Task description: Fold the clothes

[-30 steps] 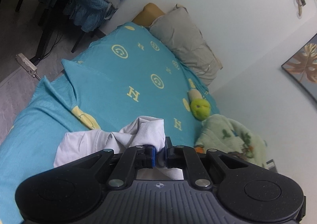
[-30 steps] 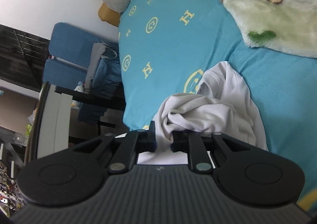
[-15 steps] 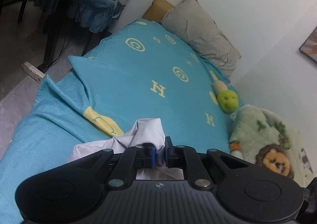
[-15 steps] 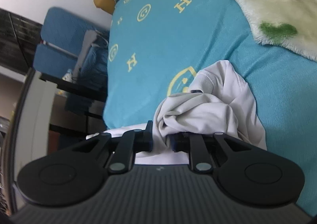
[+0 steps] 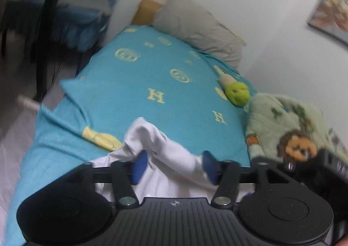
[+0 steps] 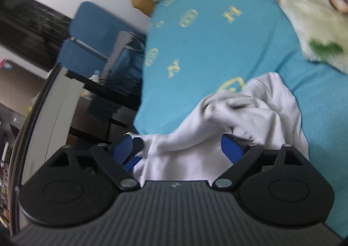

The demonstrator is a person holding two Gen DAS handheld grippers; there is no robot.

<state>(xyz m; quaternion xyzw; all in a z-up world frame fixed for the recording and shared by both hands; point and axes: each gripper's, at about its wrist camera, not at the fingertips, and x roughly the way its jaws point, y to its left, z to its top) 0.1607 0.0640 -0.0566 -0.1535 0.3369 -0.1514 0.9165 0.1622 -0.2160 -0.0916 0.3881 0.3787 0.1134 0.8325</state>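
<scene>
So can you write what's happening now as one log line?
step: releasing white garment | left gripper: jaws opening, cloth between | right gripper: jaws opening, cloth between | garment: crumpled on blue bedspread

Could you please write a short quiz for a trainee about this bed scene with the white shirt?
1. True or false: the white shirt lies flat and neatly folded on the bed.
2. Which tool has cloth between its blue pads: A) left tool only, B) right tool only, C) both?
3. What animal is printed on the green blanket?

Key: 1. False, it is bunched up. 2. C; both tools are opening. 3. A lion.
</scene>
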